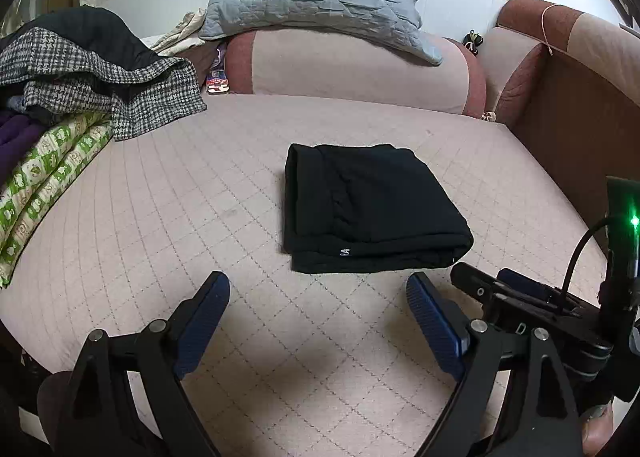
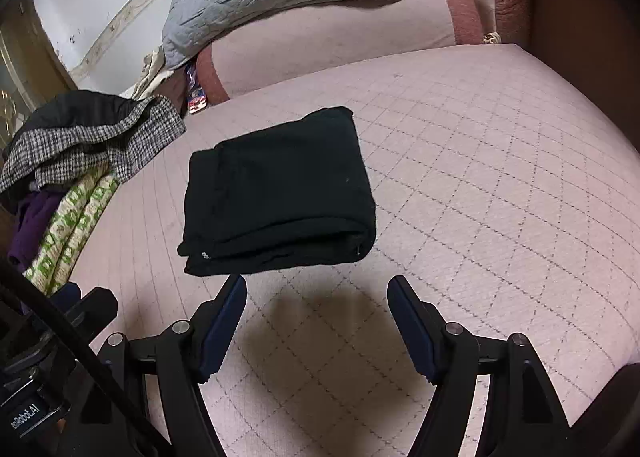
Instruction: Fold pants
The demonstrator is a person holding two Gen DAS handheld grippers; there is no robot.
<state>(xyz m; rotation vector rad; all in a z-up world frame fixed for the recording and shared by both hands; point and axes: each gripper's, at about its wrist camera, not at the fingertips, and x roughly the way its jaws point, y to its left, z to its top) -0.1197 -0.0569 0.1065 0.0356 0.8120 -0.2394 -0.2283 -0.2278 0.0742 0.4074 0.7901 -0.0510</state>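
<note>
A pink quilted seat surface (image 1: 180,217) with a stitched grid of diamonds and squares carries everything. Near its middle lie the black pants (image 1: 368,213), folded into a thick rectangle, a small white tag showing at the near edge. At the left edge sits a pile of clothes: a houndstooth garment (image 1: 120,93) draped over a green-and-cream printed fabric (image 1: 52,173). A long pink bolster cushion (image 1: 352,69) rests along the far edge.
</note>
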